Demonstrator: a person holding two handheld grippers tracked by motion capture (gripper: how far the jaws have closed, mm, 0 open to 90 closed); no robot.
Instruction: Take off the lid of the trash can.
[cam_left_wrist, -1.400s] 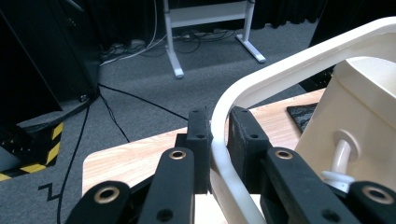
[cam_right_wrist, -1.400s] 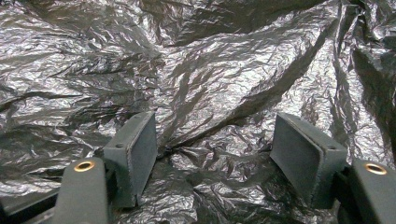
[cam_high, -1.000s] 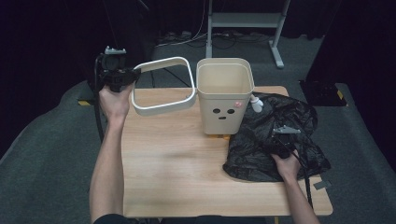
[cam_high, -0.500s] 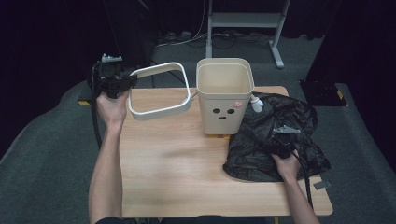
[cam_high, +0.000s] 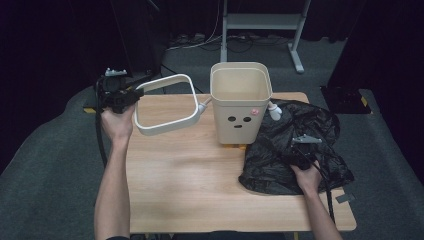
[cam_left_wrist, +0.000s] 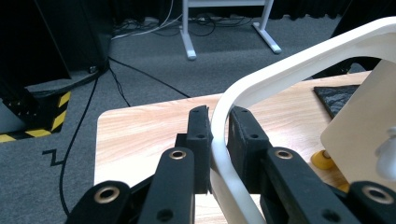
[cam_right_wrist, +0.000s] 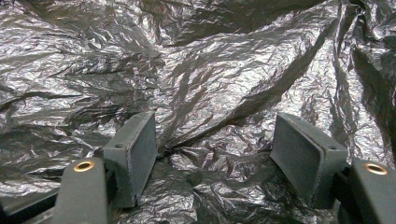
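A cream bin (cam_high: 241, 102) with a drawn face stands upright at the back middle of the wooden table (cam_high: 200, 180). Its white square rim ring (cam_high: 165, 104) (cam_left_wrist: 261, 88) hangs tilted just above the table's back left part. My left gripper (cam_high: 131, 95) (cam_left_wrist: 218, 122) is shut on that ring's left edge, pads pinching the band. A crumpled black plastic bag (cam_high: 300, 145) (cam_right_wrist: 196, 70) lies on the right of the table beside the bin. My right gripper (cam_high: 300, 155) (cam_right_wrist: 215, 144) rests on the bag with its jaws wide open, bag film lying between them.
A small white knob (cam_high: 274, 111) sticks out at the bin's right side, another at its left (cam_high: 202, 106). Yellow feet (cam_left_wrist: 322, 160) sit under the bin. Behind the table stands a grey metal stand (cam_high: 260, 22) with cables on the carpet.
My left gripper has lowered the white ring toward the table and drawn it slightly nearer. The right gripper and the bag have stayed put.
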